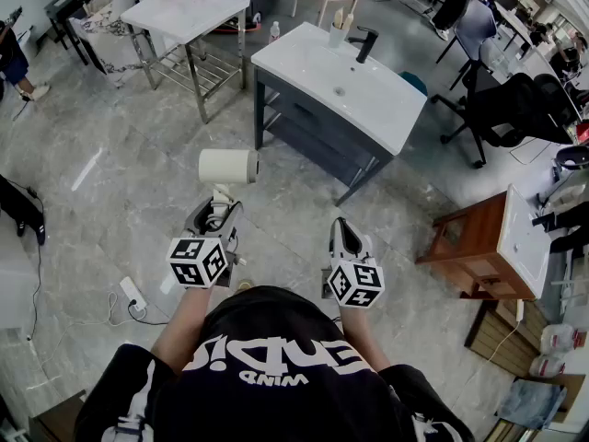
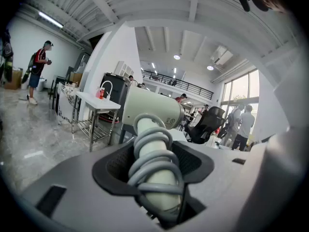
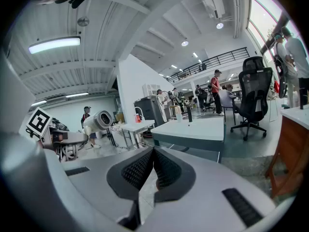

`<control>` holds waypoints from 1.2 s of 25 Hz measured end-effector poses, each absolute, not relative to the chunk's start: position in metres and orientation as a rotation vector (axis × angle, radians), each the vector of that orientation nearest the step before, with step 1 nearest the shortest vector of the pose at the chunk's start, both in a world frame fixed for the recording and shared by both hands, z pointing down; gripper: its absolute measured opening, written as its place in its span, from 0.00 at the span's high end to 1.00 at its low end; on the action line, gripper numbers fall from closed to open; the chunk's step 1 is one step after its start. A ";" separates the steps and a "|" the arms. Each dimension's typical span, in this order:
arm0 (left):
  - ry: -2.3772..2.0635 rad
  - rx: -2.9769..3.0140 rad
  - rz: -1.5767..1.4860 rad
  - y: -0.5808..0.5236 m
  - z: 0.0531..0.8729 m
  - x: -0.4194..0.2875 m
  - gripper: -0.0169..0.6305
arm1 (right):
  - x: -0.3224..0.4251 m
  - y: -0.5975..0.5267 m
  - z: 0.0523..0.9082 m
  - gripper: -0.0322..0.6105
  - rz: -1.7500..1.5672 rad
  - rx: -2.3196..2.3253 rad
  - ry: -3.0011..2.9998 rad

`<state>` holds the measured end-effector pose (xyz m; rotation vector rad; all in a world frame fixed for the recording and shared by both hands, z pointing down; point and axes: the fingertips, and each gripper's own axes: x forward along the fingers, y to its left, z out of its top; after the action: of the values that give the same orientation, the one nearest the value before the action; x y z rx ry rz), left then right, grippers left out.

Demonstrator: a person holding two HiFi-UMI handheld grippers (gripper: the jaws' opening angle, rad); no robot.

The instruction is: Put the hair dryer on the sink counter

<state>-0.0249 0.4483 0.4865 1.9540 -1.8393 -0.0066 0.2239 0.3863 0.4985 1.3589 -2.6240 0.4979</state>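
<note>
Hair dryer (image 1: 227, 166) is upright over the floor, well short of the sink counter (image 1: 304, 63). Left gripper (image 1: 218, 215) is clamped on its handle, over the wound cord (image 2: 150, 151). Right gripper (image 1: 343, 236) is pressed shut with nothing in it.

We judge slip the main risk. The pads bear on cord coils rather than bare handle, and the heavy barrel sits high, so it may pivot or drop in carrying.

Only the left gripper view shows the coils in the grip. Only the head view shows the gap to the counter and its faucet (image 1: 365, 42).
</note>
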 end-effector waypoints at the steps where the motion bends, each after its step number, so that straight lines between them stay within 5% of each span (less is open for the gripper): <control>1: -1.841 1.963 0.000 0.447 0.485 -0.025 0.60 | 0.223 0.385 0.498 0.91 0.494 1.361 -2.624; 30: -1.759 2.109 0.023 0.408 0.481 -0.090 0.60 | 0.149 0.368 0.503 0.91 0.563 1.393 -2.696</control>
<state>-0.0904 0.4079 0.4813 2.1086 -1.7591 0.0230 0.1487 0.3681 0.5031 1.3926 -2.6956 0.5625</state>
